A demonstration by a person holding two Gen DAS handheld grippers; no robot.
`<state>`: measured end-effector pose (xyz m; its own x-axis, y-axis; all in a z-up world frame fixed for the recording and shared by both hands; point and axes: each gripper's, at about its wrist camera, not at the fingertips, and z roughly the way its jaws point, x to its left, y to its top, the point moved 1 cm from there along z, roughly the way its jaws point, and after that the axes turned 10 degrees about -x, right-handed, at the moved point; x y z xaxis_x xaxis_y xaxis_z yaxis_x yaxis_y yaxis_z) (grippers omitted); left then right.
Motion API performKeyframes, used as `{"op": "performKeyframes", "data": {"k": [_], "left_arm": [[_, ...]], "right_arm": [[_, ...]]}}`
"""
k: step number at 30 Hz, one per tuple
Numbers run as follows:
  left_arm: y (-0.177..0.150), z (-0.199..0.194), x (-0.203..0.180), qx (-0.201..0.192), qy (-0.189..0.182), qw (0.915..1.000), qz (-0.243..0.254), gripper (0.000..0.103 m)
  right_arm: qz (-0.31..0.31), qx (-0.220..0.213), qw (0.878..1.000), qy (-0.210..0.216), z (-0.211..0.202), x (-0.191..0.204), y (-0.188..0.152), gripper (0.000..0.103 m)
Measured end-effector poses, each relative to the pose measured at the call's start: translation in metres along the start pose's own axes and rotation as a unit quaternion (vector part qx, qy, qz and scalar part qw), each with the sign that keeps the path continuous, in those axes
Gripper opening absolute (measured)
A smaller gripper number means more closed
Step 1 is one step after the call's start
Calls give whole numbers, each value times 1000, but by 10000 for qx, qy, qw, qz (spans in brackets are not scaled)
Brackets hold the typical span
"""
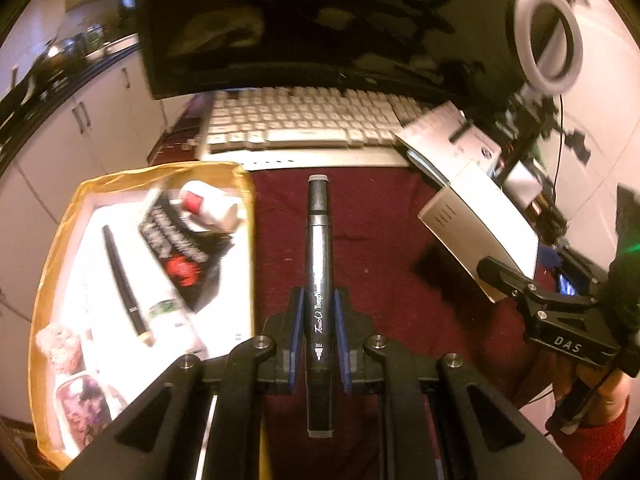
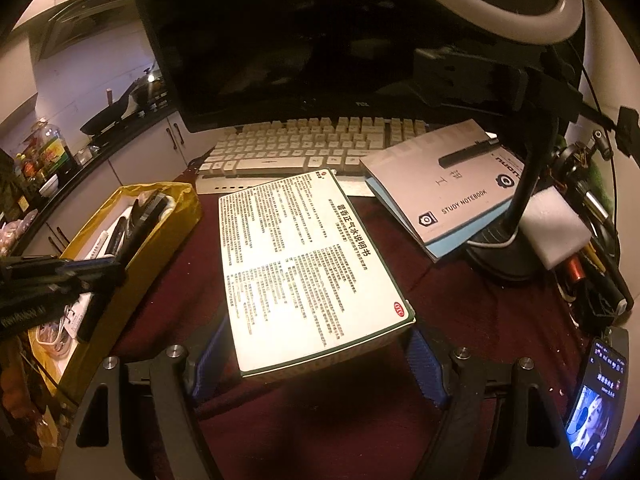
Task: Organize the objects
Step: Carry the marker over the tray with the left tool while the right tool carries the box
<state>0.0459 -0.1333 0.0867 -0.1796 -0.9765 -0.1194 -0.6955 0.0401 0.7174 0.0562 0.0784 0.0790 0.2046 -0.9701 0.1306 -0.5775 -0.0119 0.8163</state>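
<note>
We hold a marker in the left gripper, jaws nearly closed on its barrel, and it is lifted above the maroon bench. The right gripper has its jaws spread wide on a flat white box, gripped by its near end and raised off the cloth.

The tray with the yellow rim sits just left of the marker and already holds a fair lot — a black pen, a white tube, a dark packet with a red face and a few smaller bits we cannot make out. So part of the sorting looks done; we judge the marker and the box are next to go in. A notebook is out by the keyboard, and a phone lies at the right edge.

Writing we can read: the marker says "Touch" along its side; the right gripper's body, seen from the left wrist, bears "DAS"; the notebook cover reads "STUDY NOTEBOOK". The box face is dense Chinese print under a bold heading — too small for us to read — with a red oval "OTC" mark at one corner.
</note>
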Motion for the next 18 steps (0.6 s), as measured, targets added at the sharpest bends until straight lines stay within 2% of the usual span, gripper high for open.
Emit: {"op": "performKeyframes", "data": {"k": [4,9,14,18], "left_arm": [[2,-32,27,-248,119,9992,-296,15],[0,-70,62,-550,489,9952,-649,15],[-8,-79,90,-537,777,9906,-991,15],[-16,-75,103,-465,849,9884,-1171,15]], "right_arm": [[9,-21,10000,56,0,1,0,83],[28,31,9999,164,6,4,-2,82],[-17,50,9994,356,9,16,-1,82],[-161,50,9985,522,10,31,3,82]]}}
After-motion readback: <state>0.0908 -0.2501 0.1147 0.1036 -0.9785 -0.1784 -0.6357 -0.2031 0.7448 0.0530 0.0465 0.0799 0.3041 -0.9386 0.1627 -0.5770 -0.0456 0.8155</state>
